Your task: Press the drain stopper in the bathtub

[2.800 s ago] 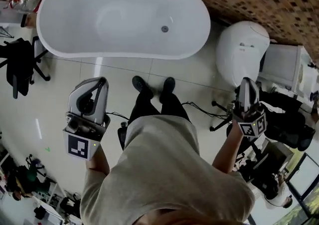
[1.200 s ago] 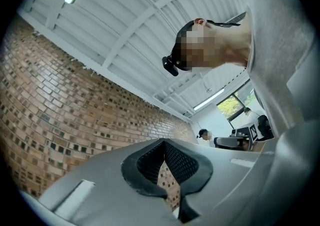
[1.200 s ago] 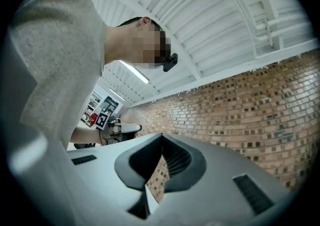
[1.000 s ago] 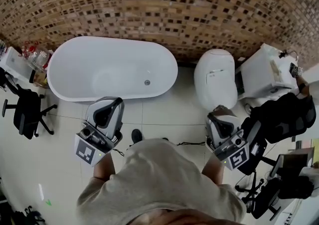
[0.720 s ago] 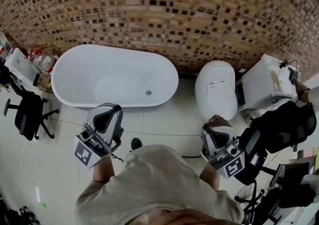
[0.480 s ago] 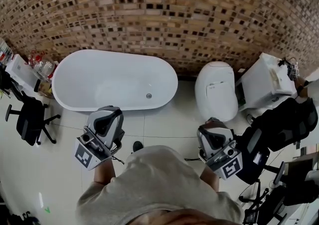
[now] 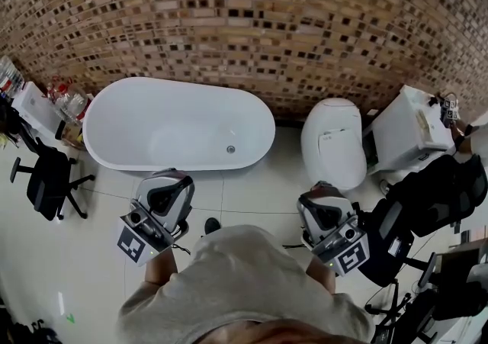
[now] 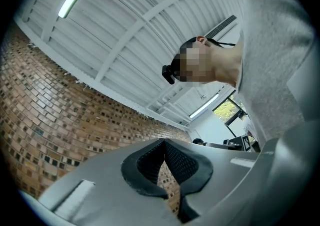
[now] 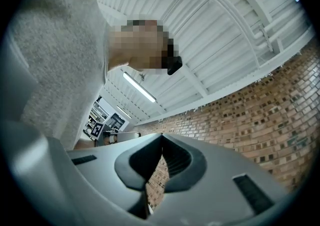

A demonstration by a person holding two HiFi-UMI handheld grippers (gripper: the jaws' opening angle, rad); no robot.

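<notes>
The white oval bathtub (image 7: 179, 125) stands against the brick wall, and its small round drain stopper (image 7: 230, 149) shows on the tub floor near the right end. My left gripper (image 7: 169, 191) is held up in front of the body, well short of the tub and apart from it. My right gripper (image 7: 322, 213) is held the same way, near the toilet. Both point upward: the left gripper view shows its tips (image 8: 164, 142) shut on nothing against wall and ceiling. The right gripper (image 9: 161, 137) is shut too, with nothing held.
A white toilet (image 7: 333, 143) sits right of the tub, with a white cabinet (image 7: 412, 129) beyond it. A black office chair (image 7: 42, 178) stands at the left and another black chair (image 7: 435, 197) at the right. Pale floor tiles (image 7: 252, 182) lie between me and the tub.
The view has pulled back from the tub since 2.8 s ago, and the brick wall has come into sight. Both grippers have drawn in closer to the body.
</notes>
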